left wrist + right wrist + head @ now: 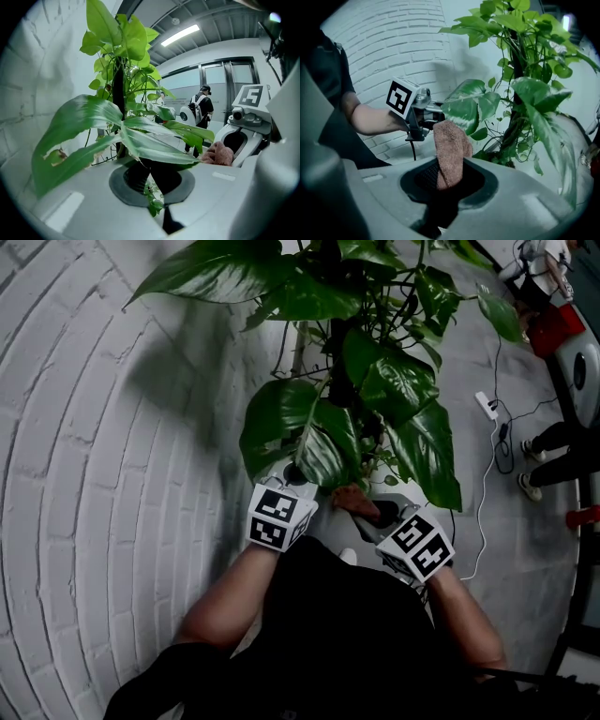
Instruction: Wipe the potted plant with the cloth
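The potted plant point(375, 381) stands beside the white brick wall point(84, 474), directly ahead of both tools. One broad leaf point(150, 145) appears to be clamped at its edge by the left gripper point(433, 111); it should be held steady and not pulled. The cloth point(450, 145) is pinched upright in the right gripper point(449, 183), near the leaf but not yet on it. The cloth should be drawn lightly from stem to tip, so that tearing is avoided.

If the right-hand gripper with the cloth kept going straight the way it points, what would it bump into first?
Probably the big leaf that the left gripper holds: it sits just beyond the cloth in the right gripper. Depth is hard to judge.
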`<action>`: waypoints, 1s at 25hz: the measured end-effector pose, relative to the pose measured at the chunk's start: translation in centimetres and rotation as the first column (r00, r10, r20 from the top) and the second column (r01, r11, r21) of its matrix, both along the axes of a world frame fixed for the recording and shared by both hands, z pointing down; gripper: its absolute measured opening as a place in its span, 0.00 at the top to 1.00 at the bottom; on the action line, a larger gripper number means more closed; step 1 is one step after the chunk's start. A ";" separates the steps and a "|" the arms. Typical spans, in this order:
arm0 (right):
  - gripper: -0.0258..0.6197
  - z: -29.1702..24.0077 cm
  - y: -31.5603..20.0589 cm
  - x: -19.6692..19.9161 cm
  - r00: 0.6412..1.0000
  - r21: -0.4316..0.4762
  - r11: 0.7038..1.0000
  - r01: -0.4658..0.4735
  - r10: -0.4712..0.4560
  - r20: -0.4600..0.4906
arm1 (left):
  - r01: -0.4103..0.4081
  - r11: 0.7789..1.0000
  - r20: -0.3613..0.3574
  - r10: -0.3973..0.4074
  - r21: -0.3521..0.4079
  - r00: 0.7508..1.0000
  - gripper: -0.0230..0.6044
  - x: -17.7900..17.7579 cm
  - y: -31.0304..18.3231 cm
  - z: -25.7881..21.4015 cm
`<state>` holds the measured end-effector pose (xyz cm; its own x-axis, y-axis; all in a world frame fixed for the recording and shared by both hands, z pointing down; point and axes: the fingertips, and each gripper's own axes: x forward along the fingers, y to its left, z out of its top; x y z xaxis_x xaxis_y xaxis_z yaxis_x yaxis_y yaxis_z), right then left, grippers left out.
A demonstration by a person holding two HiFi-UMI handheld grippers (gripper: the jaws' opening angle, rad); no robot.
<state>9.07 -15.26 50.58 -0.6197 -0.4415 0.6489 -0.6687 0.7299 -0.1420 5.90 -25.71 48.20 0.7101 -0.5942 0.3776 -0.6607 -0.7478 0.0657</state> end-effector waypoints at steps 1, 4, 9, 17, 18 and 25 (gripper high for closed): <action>0.86 -0.8 0.0 0.2 1.000 0.017 1.000 -0.005 0.005 0.003 | -0.001 1.000 -0.001 0.001 0.000 1.000 0.94 0.0 0.0 0.0; 0.86 -4.6 -0.6 0.8 0.998 0.091 0.995 -0.032 0.027 0.058 | 0.004 1.000 0.002 -0.004 -0.003 1.000 0.94 0.0 -0.1 0.0; 0.86 -11.9 -4.3 0.8 0.990 0.245 0.966 -0.081 0.049 0.134 | 0.005 1.000 0.002 -0.005 -0.012 1.000 0.94 0.1 0.0 0.1; 0.86 -17.5 -10.5 -0.3 0.991 0.333 0.938 -0.092 0.055 0.120 | 0.004 1.000 0.006 -0.004 -0.002 1.000 0.94 -0.4 -0.5 0.1; 0.86 -17.4 -11.4 -0.5 0.991 0.325 0.941 -0.096 0.058 0.124 | 0.006 1.000 0.010 -0.006 0.001 1.000 0.94 -0.5 -0.6 0.2; 0.86 -12.8 -16.8 -2.2 0.991 0.237 0.965 -0.114 0.093 0.098 | -0.015 1.000 0.007 0.015 -0.003 1.000 0.94 -0.3 -0.6 -0.1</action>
<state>6.86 -32.06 37.79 -0.6110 -0.6432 0.4616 -0.7352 0.6772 -0.0295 5.63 -26.32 48.12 0.7165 -0.5825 0.3838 -0.6497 -0.7575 0.0632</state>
